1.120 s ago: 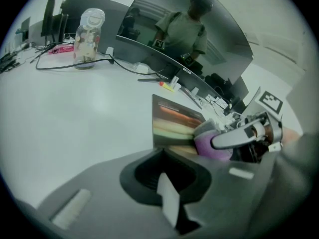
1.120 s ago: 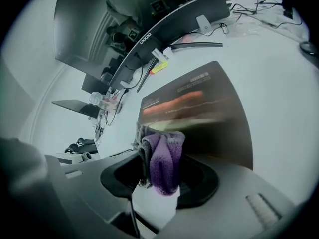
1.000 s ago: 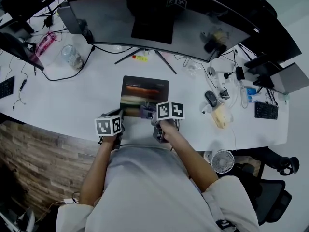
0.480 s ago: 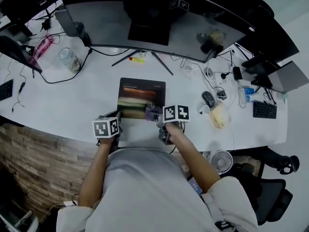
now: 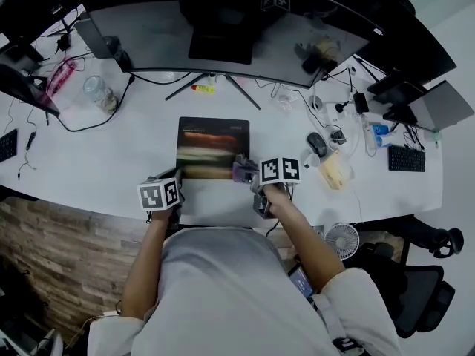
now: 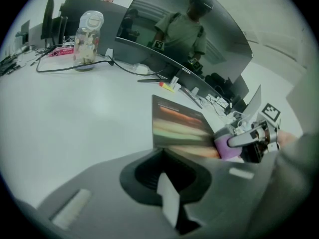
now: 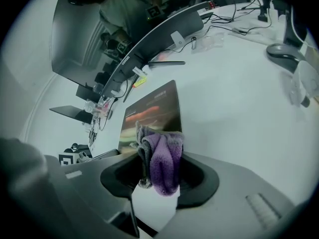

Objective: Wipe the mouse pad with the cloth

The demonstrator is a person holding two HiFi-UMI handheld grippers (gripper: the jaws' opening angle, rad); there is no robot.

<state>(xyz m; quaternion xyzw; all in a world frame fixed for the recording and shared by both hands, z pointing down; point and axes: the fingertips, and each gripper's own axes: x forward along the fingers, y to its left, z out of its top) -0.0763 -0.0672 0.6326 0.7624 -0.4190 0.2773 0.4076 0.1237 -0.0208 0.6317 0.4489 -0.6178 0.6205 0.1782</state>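
Note:
The dark mouse pad (image 5: 213, 148) with blurred coloured bands lies on the white desk below the monitor. My right gripper (image 5: 251, 173) sits at the pad's near right edge and is shut on a bunched purple and grey cloth (image 5: 242, 170). In the right gripper view the cloth (image 7: 162, 158) hangs out of the jaws of the right gripper (image 7: 157, 183) over the pad (image 7: 152, 108). My left gripper (image 5: 175, 186) rests at the pad's near left corner. In the left gripper view the pad (image 6: 179, 123) runs into the jaws of the left gripper (image 6: 167, 203), which look shut on its corner.
A wide curved monitor (image 5: 223, 43) on a splayed stand fills the back. A glass jar (image 5: 96, 91) and cables lie at the left. A mouse (image 5: 315, 144), a pale packet (image 5: 334, 173) and gadgets lie right of the pad. The desk edge runs close below both grippers.
My right gripper has slid the cloth rightwards along the pad's near part, from about its middle to its right edge. The left gripper has stayed at the near left corner.

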